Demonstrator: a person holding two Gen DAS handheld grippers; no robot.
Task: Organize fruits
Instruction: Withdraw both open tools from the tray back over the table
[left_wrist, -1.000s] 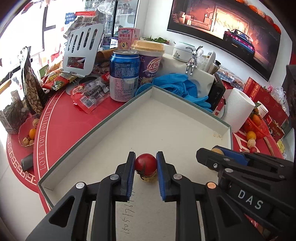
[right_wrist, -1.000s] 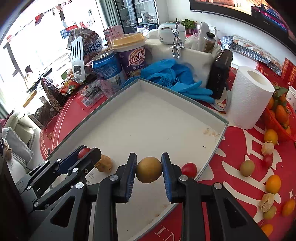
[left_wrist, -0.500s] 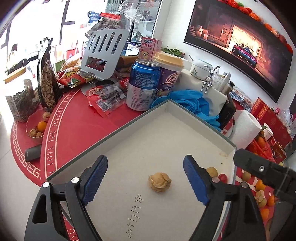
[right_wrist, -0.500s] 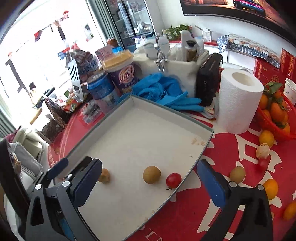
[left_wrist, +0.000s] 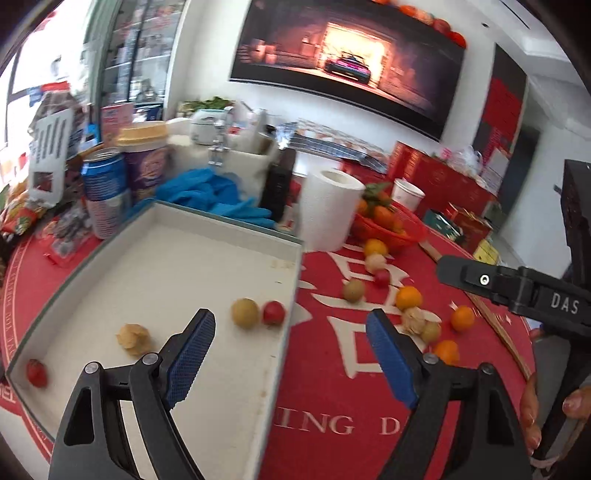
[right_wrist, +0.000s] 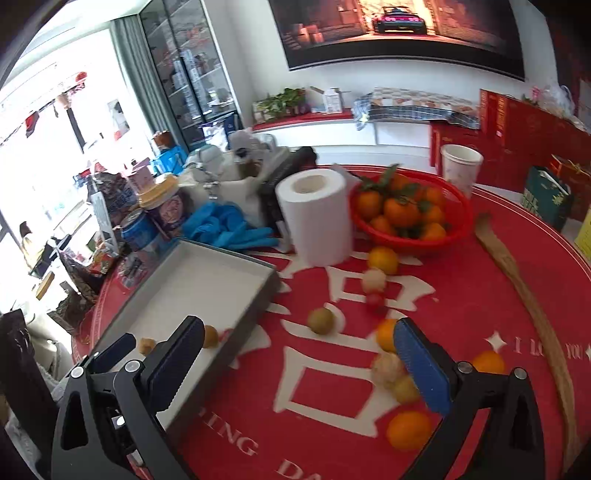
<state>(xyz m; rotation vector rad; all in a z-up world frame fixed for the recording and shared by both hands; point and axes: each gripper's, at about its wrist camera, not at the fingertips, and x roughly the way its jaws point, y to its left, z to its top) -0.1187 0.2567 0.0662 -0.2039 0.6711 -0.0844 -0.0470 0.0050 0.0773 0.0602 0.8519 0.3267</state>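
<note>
A white tray with a grey rim (left_wrist: 295, 280) holds a red tomato (left_wrist: 36, 373) in its near left corner, a husked fruit (left_wrist: 133, 339), a brown round fruit (left_wrist: 244, 312) and a second red tomato (left_wrist: 273, 312). My left gripper (left_wrist: 291, 328) hangs open and empty over the tray's right edge. In the right wrist view my right gripper (right_wrist: 299, 326) is wide open and empty above the red mat. Loose fruit lies ahead of it: a greenish-brown fruit (right_wrist: 320, 320), a husked fruit (right_wrist: 386, 369), oranges (right_wrist: 408, 430) and a small tomato (right_wrist: 375, 300).
A red basket (right_wrist: 458, 229) of tangerines, a paper roll (right_wrist: 314, 218) and a paper cup (right_wrist: 460, 162) stand behind the loose fruit. A wooden stick (right_wrist: 524, 295) lies along the right. Blue gloves (right_wrist: 229, 227), a can (left_wrist: 105, 192) and snack packs crowd the tray's far side.
Both grippers have opened: the left let go of a red tomato, the right of the brown fruit, both inside the tray. Both then swung right and up toward the loose fruit.
</note>
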